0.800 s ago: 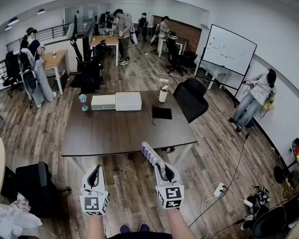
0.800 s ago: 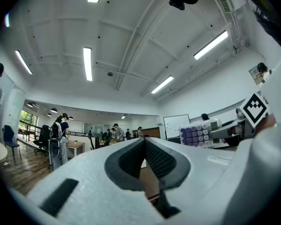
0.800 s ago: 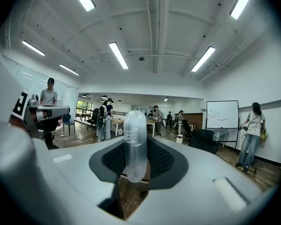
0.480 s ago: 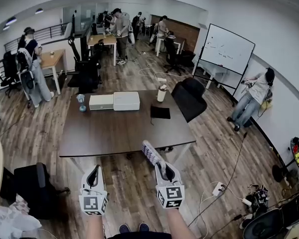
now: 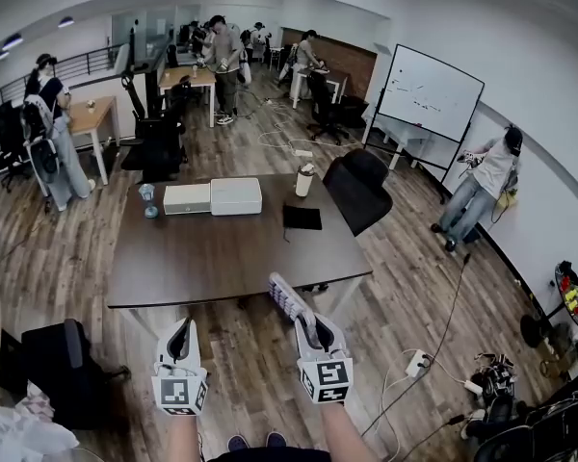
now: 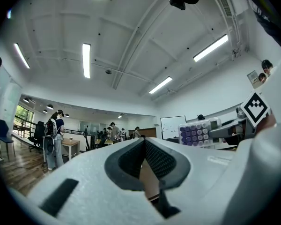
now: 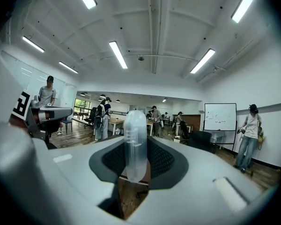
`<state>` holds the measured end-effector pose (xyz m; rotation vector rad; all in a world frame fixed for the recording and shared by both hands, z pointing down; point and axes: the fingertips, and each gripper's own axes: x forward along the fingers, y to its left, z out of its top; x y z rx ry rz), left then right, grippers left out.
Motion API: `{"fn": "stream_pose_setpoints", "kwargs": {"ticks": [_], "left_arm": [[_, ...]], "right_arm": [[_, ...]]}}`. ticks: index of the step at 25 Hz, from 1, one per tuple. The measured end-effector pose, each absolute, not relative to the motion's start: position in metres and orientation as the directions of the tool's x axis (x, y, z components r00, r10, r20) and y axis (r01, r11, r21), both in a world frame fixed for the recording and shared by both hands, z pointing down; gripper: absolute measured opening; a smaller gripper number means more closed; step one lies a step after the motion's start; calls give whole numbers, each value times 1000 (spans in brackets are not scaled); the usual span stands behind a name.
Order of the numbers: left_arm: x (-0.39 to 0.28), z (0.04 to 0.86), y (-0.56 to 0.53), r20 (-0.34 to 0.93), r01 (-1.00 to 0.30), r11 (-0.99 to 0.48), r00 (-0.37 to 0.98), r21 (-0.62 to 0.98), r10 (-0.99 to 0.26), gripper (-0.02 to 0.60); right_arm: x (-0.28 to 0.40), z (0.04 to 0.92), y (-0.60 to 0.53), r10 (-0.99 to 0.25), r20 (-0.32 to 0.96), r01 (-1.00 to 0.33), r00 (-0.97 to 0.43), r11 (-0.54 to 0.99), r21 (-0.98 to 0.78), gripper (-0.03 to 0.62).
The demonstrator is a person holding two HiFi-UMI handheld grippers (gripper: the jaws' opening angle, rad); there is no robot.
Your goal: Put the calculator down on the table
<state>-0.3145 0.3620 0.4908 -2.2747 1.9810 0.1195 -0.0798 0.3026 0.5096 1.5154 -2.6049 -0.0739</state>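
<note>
Hardly anything has shifted since the earlier head frames. The room has slid slightly leftward in the picture, some people in the background have changed places, and both grippers sit where they did, with the load unchanged.

Head view: the right gripper [image 5: 313, 333] holds the calculator [image 5: 289, 299], a pale slab with purple keys that juts forward and to the left in the air. Its far end overlaps the near edge of the dark tabletop [image 5: 222, 258] in the picture, but whether it is truly over the surface I cannot tell. The left gripper [image 5: 185, 327] is beside it, apart from it and carrying nothing. On the far part of the tabletop are two white boxes [image 5: 212, 197], a black pouch [image 5: 302, 218], a lidded cup [image 5: 303, 179] and a blue glass [image 5: 149, 198]. The near half is bare.

Left gripper view: its fingers [image 6: 161, 161] are pressed together at the tips with nothing between them. Off to the right, the calculator's key face [image 6: 195, 133] shows in the other gripper's hold.

Right gripper view: the fingers [image 7: 165, 159] pinch the calculator [image 7: 135, 144], seen edge-on as a narrow pale strip standing up between the pads. The tabletop lies beyond and below it.

As for progress, the pick-up looks complete, while the task's own step has not begun. By my reading, what remains is to carry the calculator out over the bare near part of the tabletop, lower it until it rests there, and then spread the fingers.
</note>
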Motion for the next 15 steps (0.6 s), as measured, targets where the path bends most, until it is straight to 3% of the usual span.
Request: {"fn": "stream_pose_setpoints", "kwargs": {"ticks": [15], "left_arm": [[-322,497,364,-140,-983,-178,182,-42,-973,-3]], "right_arm": [[-83,515,314,-895,92,-890,-436,444,100,115]]}}
